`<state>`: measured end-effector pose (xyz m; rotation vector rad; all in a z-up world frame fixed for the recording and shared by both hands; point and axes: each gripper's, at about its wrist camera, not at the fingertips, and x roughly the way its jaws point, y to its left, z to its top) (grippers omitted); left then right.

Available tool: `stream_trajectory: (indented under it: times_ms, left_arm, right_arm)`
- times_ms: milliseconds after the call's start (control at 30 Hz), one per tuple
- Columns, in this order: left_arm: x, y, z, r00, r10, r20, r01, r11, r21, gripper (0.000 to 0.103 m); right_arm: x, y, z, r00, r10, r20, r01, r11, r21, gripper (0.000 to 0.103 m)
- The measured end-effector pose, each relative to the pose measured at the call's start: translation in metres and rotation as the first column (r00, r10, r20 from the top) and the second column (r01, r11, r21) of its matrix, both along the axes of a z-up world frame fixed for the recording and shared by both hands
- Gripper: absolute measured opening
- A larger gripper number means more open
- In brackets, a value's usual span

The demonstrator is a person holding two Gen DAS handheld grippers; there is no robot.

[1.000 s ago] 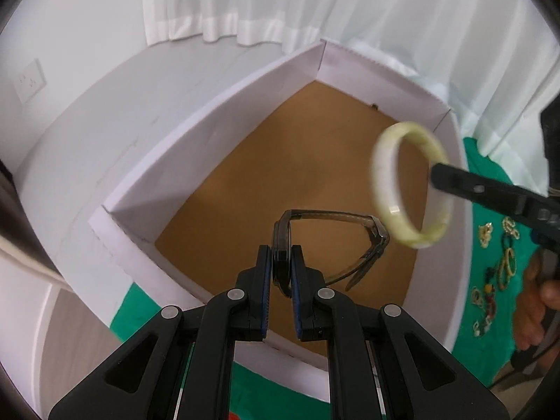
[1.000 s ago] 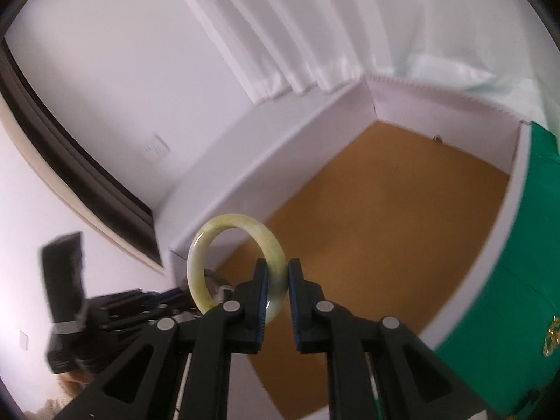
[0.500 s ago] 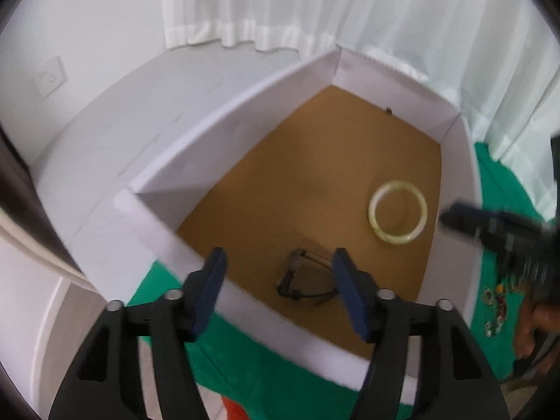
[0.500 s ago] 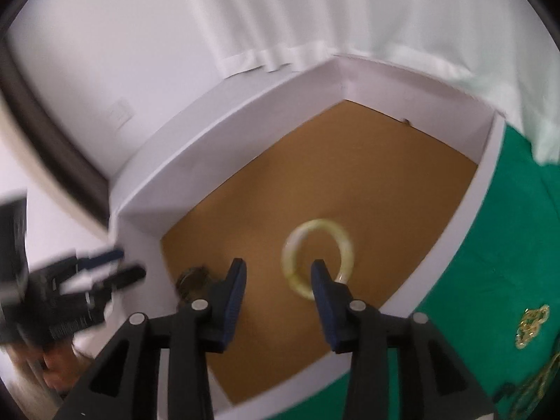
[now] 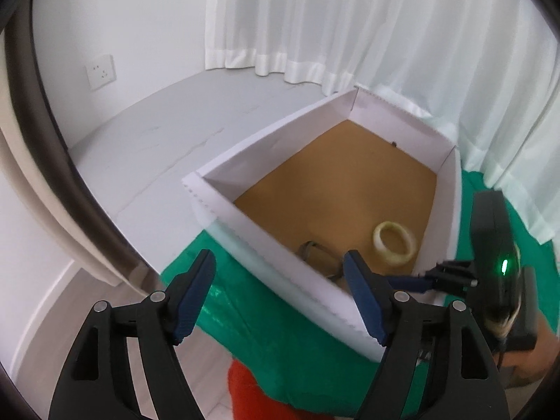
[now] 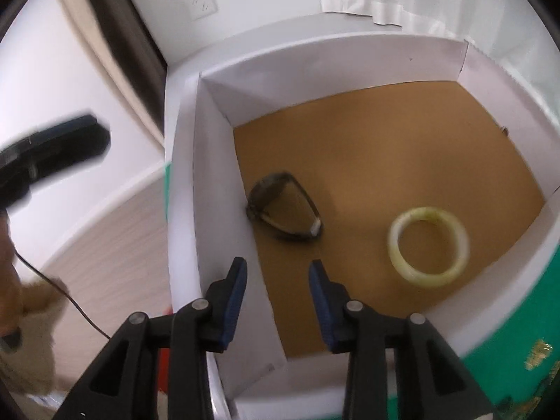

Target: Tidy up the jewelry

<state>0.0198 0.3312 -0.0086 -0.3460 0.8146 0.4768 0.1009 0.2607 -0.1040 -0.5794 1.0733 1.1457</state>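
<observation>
Since one second ago both items have left the grippers: the pale jade bangle (image 6: 429,246), then clamped in the right gripper (image 6: 278,288), and the dark bracelet (image 6: 284,215), then clamped in the left gripper (image 5: 280,295), now lie on the brown floor of the white box (image 5: 280,273), and both tools have drawn back from it. Left gripper: fingers spread wide, released, holding nothing, poised above the green cloth (image 5: 245,311) just outside the box's near wall. Right gripper: fingers parted, released, empty, over the box's near corner beside an inner wall. Red object (image 5: 259,395): partly visible at the bottom edge of the left view, under the cloth's margin; identity not discernible. Dark bracelet: resting against the near wall in the left view, partly hidden by it; in the right view it lies beside the left inner wall, its loop open. Pale jade bangle: flat on the floor, apart from the bracelet, near the wall bordering the cloth. Gold jewelry pieces (image 6: 537,350): on the cloth outside the box, blurred. Box: open-topped, standing partly on the cloth, far corner toward the white curtain (image 5: 350,17). Wall socket (image 5: 101,71): on the white wall, far left.
</observation>
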Motion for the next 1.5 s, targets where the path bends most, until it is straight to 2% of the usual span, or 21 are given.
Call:
stream_trajectory:
  times_ms: [167, 367, 500, 533, 600, 667, 767, 867, 1000, 1133, 1200, 1300, 1367, 1500]
  left_arm:
    - [0.001, -0.015, 0.007, 1.0, -0.026, 0.014, 0.026, 0.999, 0.026, 0.079]
    - [-0.001, -0.029, 0.016, 0.998, -0.051, 0.032, 0.05, 0.999, 0.017, 0.079]
    - [-0.006, -0.041, 0.023, 0.997, -0.058, 0.053, 0.056, 0.998, 0.037, 0.086]
    - [-0.007, -0.046, 0.025, 0.996, -0.062, 0.062, 0.059, 0.997, 0.043, 0.087]
    - [-0.007, -0.057, 0.027, 0.994, -0.076, 0.078, 0.072, 0.996, 0.05, 0.092]
    - [-0.007, -0.072, 0.03, 0.99, -0.104, 0.098, 0.099, 0.994, 0.052, 0.093]
    - [-0.003, -0.104, 0.032, 0.976, -0.176, 0.13, 0.168, 0.983, 0.069, 0.097]
    - [0.002, -0.148, 0.034, 0.948, -0.277, 0.155, 0.261, 0.959, 0.113, 0.099]
    - [0.011, -0.213, 0.028, 0.891, -0.424, 0.161, 0.404, 0.903, 0.144, 0.101]
    - [0.02, -0.269, 0.013, 0.832, -0.534, 0.149, 0.525, 0.845, 0.099, 0.101]
    - [0.021, -0.292, 0.005, 0.811, -0.569, 0.137, 0.562, 0.822, 0.089, 0.101]
    - [0.019, -0.317, -0.003, 0.788, -0.606, 0.111, 0.596, 0.796, 0.112, 0.101]
    - [0.017, -0.327, -0.006, 0.773, -0.626, 0.102, 0.613, 0.779, 0.131, 0.101]
    - [0.017, -0.329, -0.015, 0.774, -0.628, 0.085, 0.618, 0.778, 0.115, 0.101]
  right_arm:
    - [-0.025, -0.028, 0.006, 0.998, -0.042, 0.048, 0.041, 0.999, 0.006, 0.037]
    - [-0.032, -0.047, 0.011, 0.999, -0.032, 0.012, 0.032, 0.999, 0.005, 0.035]
    - [-0.022, -0.073, 0.027, 0.998, -0.058, 0.011, 0.057, 0.995, 0.087, 0.036]
    - [-0.021, -0.087, 0.035, 0.996, -0.085, 0.006, 0.083, 0.988, 0.129, 0.039]
    - [-0.02, -0.119, 0.052, 0.986, -0.161, 0.041, 0.15, 0.969, 0.197, 0.067]
    - [-0.019, -0.15, 0.067, 0.972, -0.224, 0.075, 0.2, 0.949, 0.245, 0.077]
    - [-0.022, -0.206, 0.082, 0.929, -0.352, 0.117, 0.306, 0.905, 0.297, 0.078]
    - [-0.027, -0.252, 0.086, 0.876, -0.453, 0.164, 0.389, 0.866, 0.313, 0.078]
    - [-0.049, -0.317, 0.093, 0.781, -0.59, 0.206, 0.514, 0.794, 0.325, 0.078]
    - [-0.063, -0.361, 0.086, 0.671, -0.702, 0.239, 0.63, 0.71, 0.314, 0.078]
    - [-0.068, -0.374, 0.077, 0.627, -0.738, 0.249, 0.67, 0.674, 0.31, 0.078]
    - [-0.079, -0.389, 0.072, 0.592, -0.769, 0.241, 0.704, 0.639, 0.31, 0.078]
    - [-0.087, -0.398, 0.07, 0.577, -0.774, 0.259, 0.711, 0.633, 0.306, 0.078]
    - [-0.092, -0.404, 0.069, 0.555, -0.782, 0.284, 0.723, 0.622, 0.301, 0.078]
